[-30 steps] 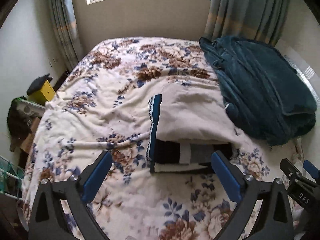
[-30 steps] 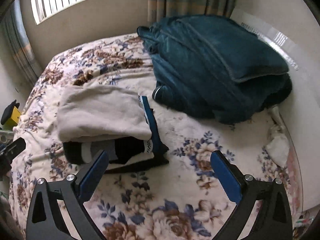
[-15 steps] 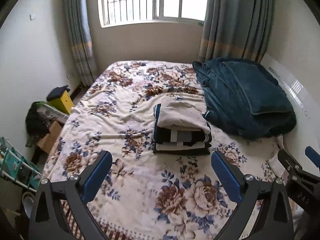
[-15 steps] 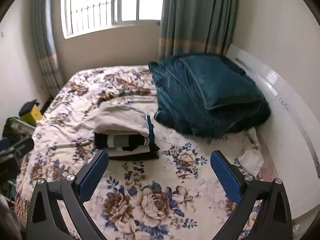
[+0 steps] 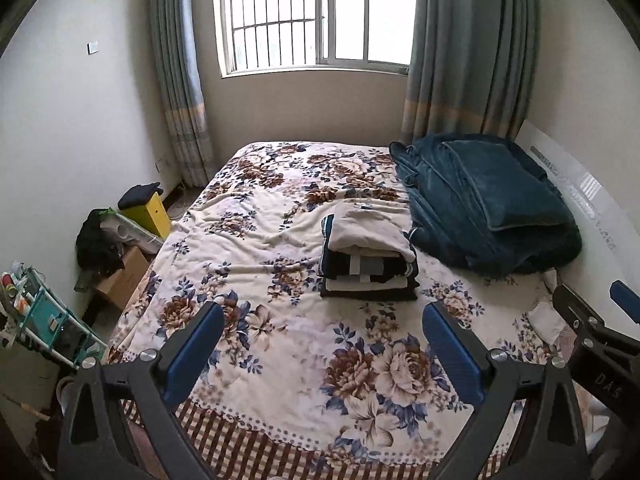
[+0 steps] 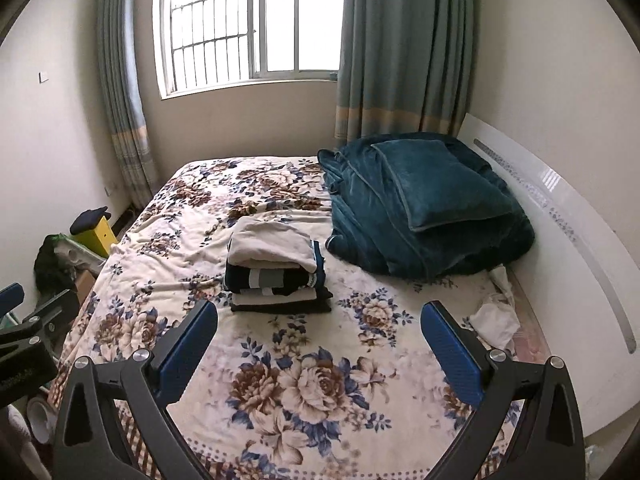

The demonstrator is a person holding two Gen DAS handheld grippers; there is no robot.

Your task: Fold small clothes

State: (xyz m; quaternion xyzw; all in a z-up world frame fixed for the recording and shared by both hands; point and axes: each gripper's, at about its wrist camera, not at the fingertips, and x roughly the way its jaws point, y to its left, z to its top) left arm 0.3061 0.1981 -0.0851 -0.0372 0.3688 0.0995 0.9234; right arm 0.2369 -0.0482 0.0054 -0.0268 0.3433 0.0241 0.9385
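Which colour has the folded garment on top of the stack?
Cream garment, seen best in the right wrist view.

**Floral bed and its load**

The bed [image 5: 280,360], covered by a cream plush blanket printed with brown roses and blue leaves, fills the room below the window; a brown-and-white checked band edges its near end. Near its middle sits a neat stack of folded small clothes [image 5: 368,264]: a cream piece on top, black, grey and white layers beneath, a black one at the bottom. Just beside the stack, toward the white headboard side, lies a bulky folded dark teal fleece blanket [image 5: 492,208], its edge almost touching the stack. A crumpled white cloth [image 6: 496,316] rests at the bed's headboard-side edge, near the teal heap.
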